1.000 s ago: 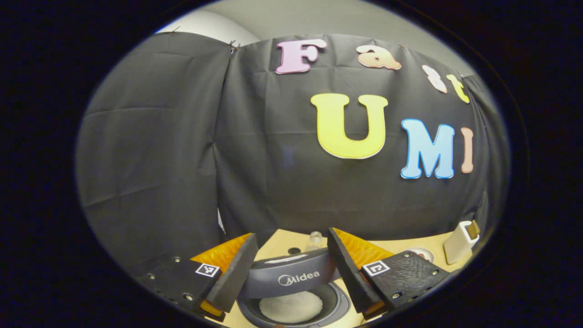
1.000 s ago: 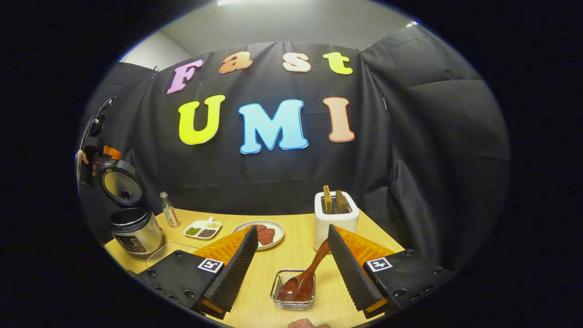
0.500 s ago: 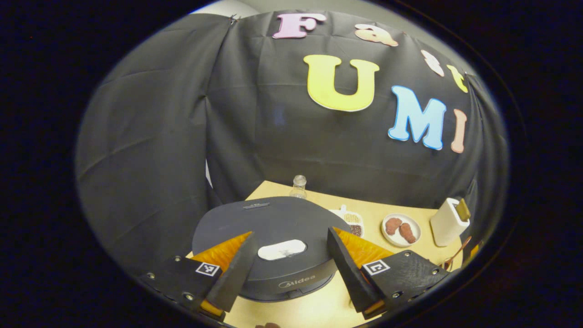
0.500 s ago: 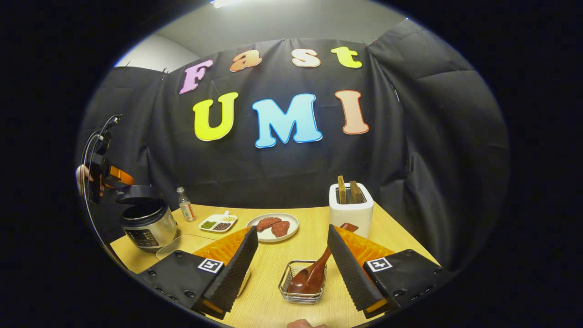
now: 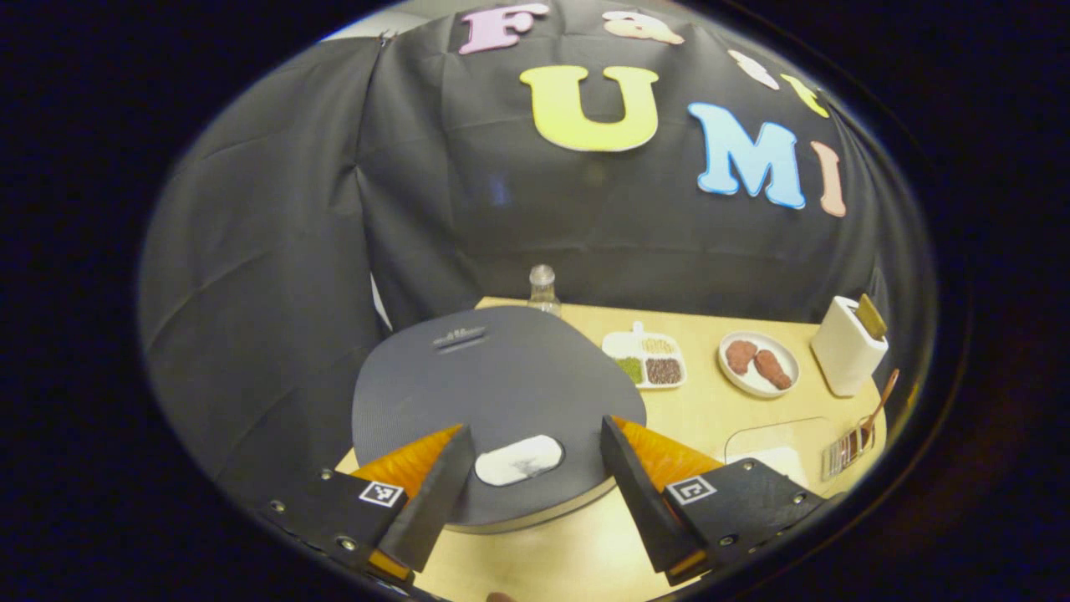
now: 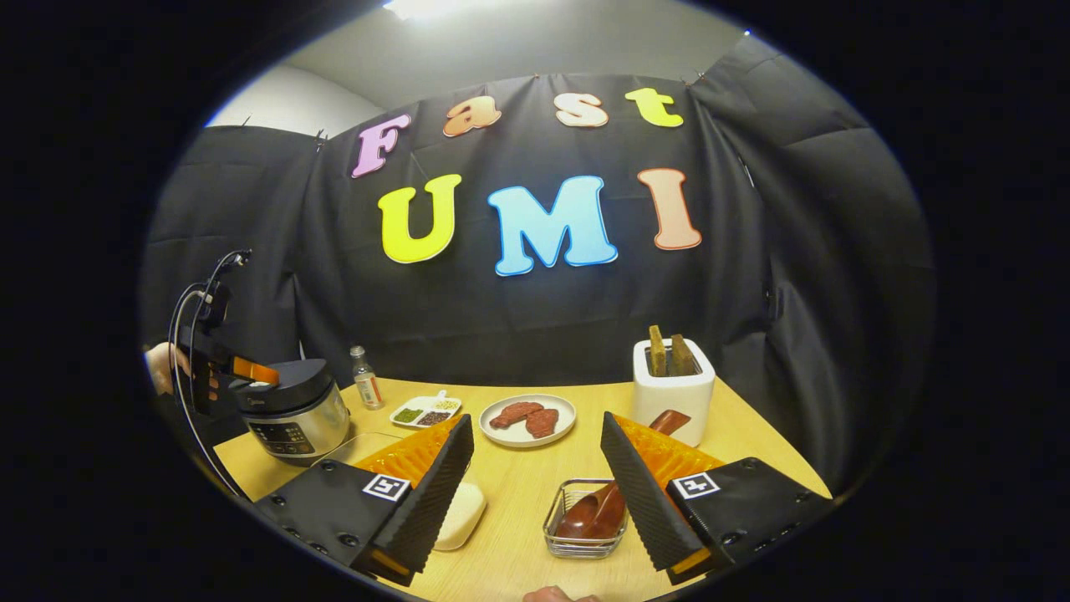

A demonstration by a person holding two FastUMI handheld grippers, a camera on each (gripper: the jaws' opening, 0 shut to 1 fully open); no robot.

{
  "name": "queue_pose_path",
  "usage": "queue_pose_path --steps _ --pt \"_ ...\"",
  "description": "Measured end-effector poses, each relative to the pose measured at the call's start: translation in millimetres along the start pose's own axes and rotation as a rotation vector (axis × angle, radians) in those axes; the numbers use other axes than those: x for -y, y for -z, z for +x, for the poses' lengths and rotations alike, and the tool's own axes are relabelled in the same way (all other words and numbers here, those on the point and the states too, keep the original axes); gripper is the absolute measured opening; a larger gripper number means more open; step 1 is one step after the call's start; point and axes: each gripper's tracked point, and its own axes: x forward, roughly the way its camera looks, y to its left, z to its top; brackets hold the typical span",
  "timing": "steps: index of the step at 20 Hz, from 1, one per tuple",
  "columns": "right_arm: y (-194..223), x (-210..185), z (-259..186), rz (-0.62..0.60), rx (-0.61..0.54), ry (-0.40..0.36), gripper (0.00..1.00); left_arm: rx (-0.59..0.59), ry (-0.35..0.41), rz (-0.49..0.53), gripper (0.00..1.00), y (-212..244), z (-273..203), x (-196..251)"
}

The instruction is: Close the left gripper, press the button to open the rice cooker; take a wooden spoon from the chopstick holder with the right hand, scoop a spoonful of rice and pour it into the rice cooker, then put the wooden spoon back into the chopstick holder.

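Rice cooker (image 5: 493, 393) lid down; wooden spoon (image 6: 606, 506) leans in the wire chopstick holder (image 6: 585, 531).

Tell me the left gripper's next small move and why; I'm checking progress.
Probably lift the left gripper away: the rice cooker lid, open a second ago, is now shut, and the wooden spoon sits back in the chopstick holder.

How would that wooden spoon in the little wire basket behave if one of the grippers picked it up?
The wooden spoon looks rigid, so it probably would not bend. Its surface looks glossy, so the slim handle might slip or swivel between the fingers. It leans tilted in the wire basket, which looks light and could shift or tip as the spoon lifts.
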Motion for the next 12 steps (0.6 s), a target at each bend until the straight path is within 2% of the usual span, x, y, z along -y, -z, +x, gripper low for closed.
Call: queue_pose_path --steps 6,12 --pt "-4.6 -18.0 6.7 -0.048 0.033 -0.033 0.98 0.067 0.037 0.02 1.0 2.6 0.8 -0.4" --pt "4.6 -19.9 6.3 -0.049 0.004 -0.021 0.98 0.109 0.019 0.034 0.98 1.1 -0.7 -1.2"
